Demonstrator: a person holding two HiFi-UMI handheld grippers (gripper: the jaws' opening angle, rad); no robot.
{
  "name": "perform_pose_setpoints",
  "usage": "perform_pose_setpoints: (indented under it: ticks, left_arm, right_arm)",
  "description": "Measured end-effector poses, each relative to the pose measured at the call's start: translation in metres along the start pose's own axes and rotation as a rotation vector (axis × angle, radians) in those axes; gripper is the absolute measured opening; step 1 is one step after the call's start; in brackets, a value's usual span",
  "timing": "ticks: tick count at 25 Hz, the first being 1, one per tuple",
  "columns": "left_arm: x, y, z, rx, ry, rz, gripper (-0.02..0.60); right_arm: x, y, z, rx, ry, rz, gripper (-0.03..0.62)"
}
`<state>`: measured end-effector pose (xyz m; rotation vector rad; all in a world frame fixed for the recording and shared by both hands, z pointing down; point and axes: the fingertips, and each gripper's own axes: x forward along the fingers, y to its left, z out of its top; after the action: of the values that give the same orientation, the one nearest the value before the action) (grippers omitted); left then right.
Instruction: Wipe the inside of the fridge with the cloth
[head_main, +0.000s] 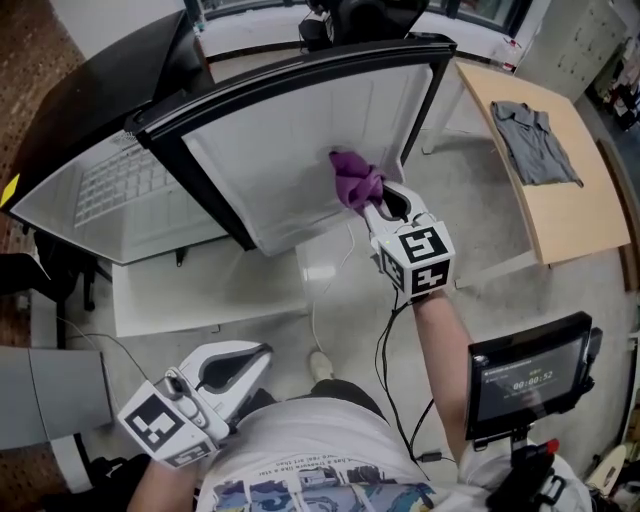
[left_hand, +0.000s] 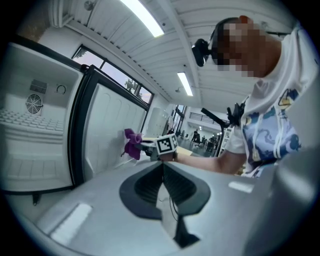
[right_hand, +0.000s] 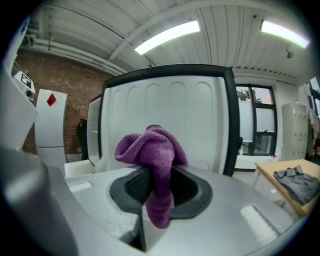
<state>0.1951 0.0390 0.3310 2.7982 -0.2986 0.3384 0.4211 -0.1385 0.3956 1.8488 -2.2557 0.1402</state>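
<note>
Head view: purple cloth (head_main: 355, 178) is held at the open fridge door (head_main: 290, 130) inner panel by right gripper (head_main: 375, 203); left gripper (head_main: 250, 362) is kept low, well apart.
Left gripper view: jaws pressed together, nothing gripped.
Right gripper view: purple cloth is pinched between jaws.

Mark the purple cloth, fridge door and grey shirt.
purple cloth (head_main: 355, 180): head view, bunched middle.
fridge door (head_main: 290, 140): head view, white inner panel.
grey shirt (head_main: 532, 140): head view, shirt body.
</note>
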Motion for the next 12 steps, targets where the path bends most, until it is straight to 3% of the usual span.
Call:
perform_pose_setpoints:
  ticks: [6,12]
  left_arm:
    - [-0.019,-0.005,-0.005,-0.003,-0.006,0.006,0.006]
    - [-0.036,-0.001,-0.012,-0.017,-0.011,0.038,0.006]
  right_arm:
    - [0.003,0.099,0.001,0.060,0.008,0.191,0.078]
    - [0.025,0.161,-0.019,0.106,0.086,0.321,0.078]
